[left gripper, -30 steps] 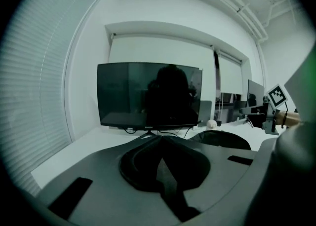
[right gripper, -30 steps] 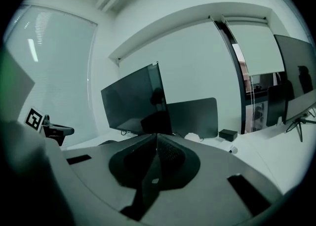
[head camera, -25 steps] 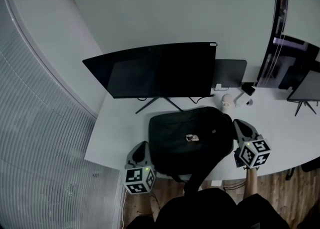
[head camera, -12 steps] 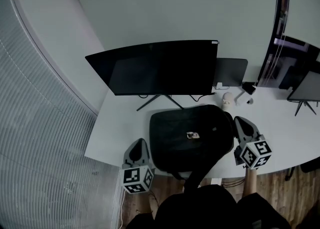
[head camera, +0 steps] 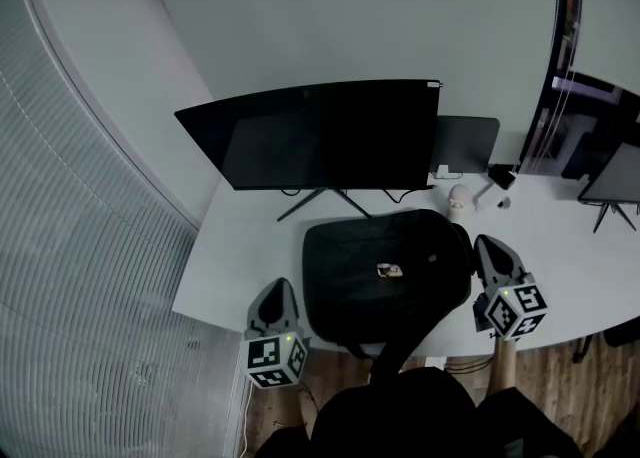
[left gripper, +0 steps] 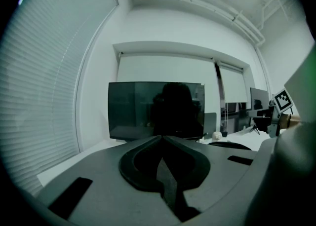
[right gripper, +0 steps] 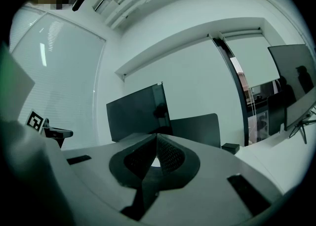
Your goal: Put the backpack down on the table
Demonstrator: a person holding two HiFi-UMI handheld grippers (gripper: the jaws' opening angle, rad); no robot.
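Note:
A black backpack lies flat on the white table in front of the big monitor, with a small tag on its top. One strap hangs off the near edge towards the person. My left gripper is at the pack's left side, a small gap away, jaws shut and empty. The right gripper sits beside the pack's right edge, also shut on nothing. In the left gripper view the shut left gripper points at the monitor, with the backpack a dark hump to the right. The right gripper view shows the right gripper with jaws together.
A wide dark monitor stands on its stand behind the backpack. A smaller dark screen is to its right, with a small pale object and a black box nearby. Another screen is at far right. Window blinds fill the left.
The backpack has stayed flat on the table. My left gripper has drawn slightly away from the pack's left edge. The right gripper has barely moved.

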